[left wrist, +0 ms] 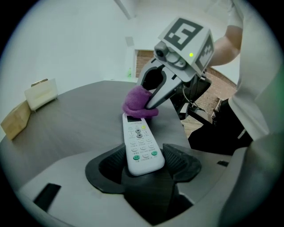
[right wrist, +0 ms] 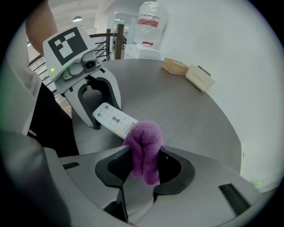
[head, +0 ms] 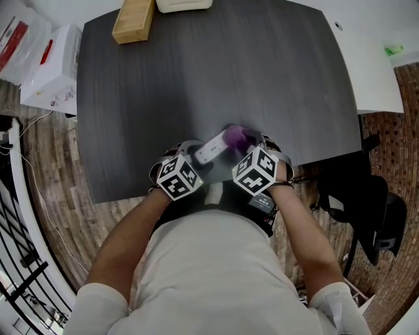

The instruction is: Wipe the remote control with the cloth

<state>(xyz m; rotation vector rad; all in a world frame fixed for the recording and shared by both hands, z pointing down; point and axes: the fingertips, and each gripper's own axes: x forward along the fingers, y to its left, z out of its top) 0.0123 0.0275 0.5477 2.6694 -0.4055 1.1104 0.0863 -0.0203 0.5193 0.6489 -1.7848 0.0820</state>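
Note:
A white remote control [left wrist: 140,144] is held by its near end in my left gripper [left wrist: 144,166], buttons up, just above the dark table [head: 196,78]. My right gripper [right wrist: 144,166] is shut on a bunched purple cloth [right wrist: 144,148]. The cloth [left wrist: 137,103] rests on the remote's far end, over its display. In the head view the remote [head: 211,149] and the cloth [head: 237,137] lie between the two marker cubes near the table's front edge. The right gripper view shows the left gripper [right wrist: 95,99] around the remote [right wrist: 113,119].
A wooden box [head: 134,21] and a white object [head: 184,5] stand at the table's far edge. A white carton [head: 52,69] is on the floor at left, a white table [head: 373,72] and a black chair [head: 373,209] at right.

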